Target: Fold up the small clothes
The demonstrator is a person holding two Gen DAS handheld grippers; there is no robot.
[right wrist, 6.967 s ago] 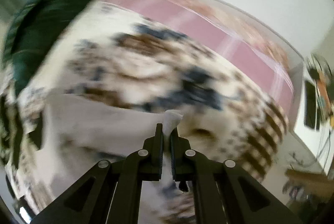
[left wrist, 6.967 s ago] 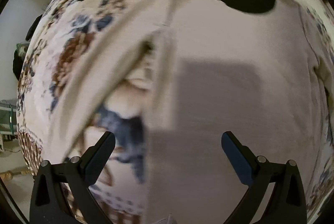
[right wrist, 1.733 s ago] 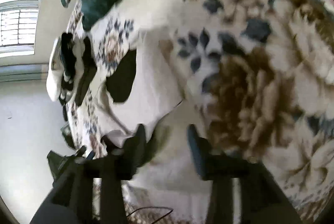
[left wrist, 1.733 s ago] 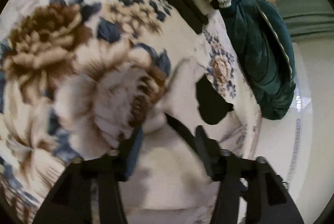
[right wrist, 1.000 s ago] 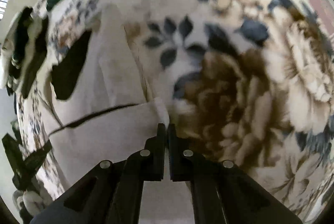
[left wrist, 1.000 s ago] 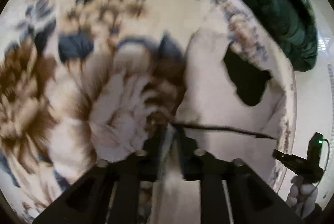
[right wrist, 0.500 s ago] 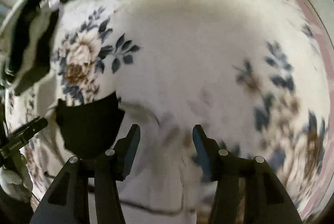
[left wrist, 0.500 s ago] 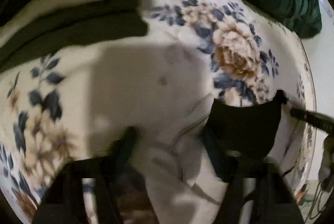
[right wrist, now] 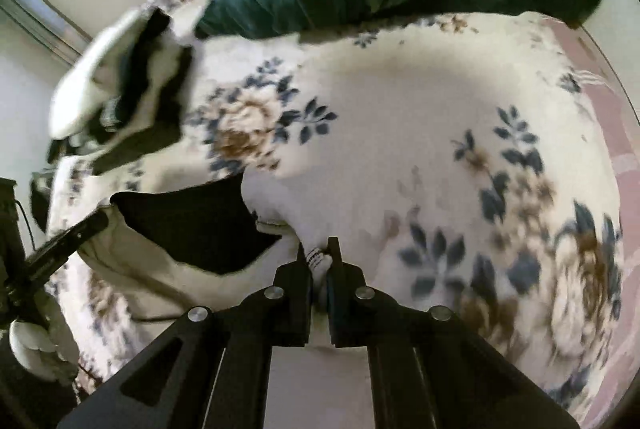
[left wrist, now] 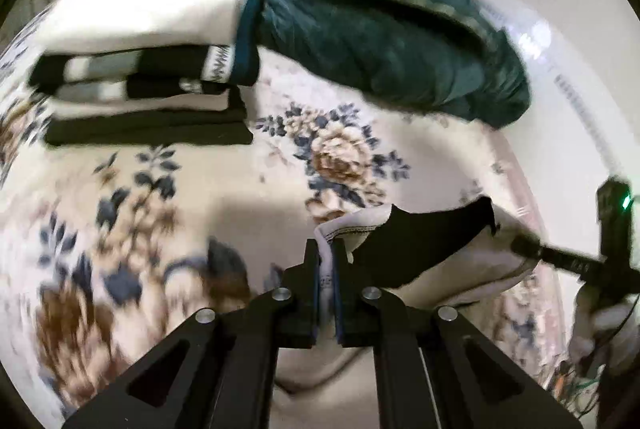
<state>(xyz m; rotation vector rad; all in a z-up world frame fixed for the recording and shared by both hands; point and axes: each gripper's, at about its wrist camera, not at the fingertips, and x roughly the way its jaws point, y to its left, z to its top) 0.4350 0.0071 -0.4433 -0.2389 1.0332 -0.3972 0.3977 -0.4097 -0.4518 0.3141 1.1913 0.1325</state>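
Both grippers, left gripper point(left wrist: 327, 261) and right gripper point(right wrist: 319, 265), fingers pinched on beige garment point(left wrist: 480, 271) edge, lifted above floral bedspread point(right wrist: 400, 133), folded clothes stack point(left wrist: 136, 69) behind.

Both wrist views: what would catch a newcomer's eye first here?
The beige garment with its black patch, held up over the floral blanket, each end pinched: left gripper near, right gripper opposite. Behind sit a stack of folded clothes at upper left and a dark green quilt beside it.
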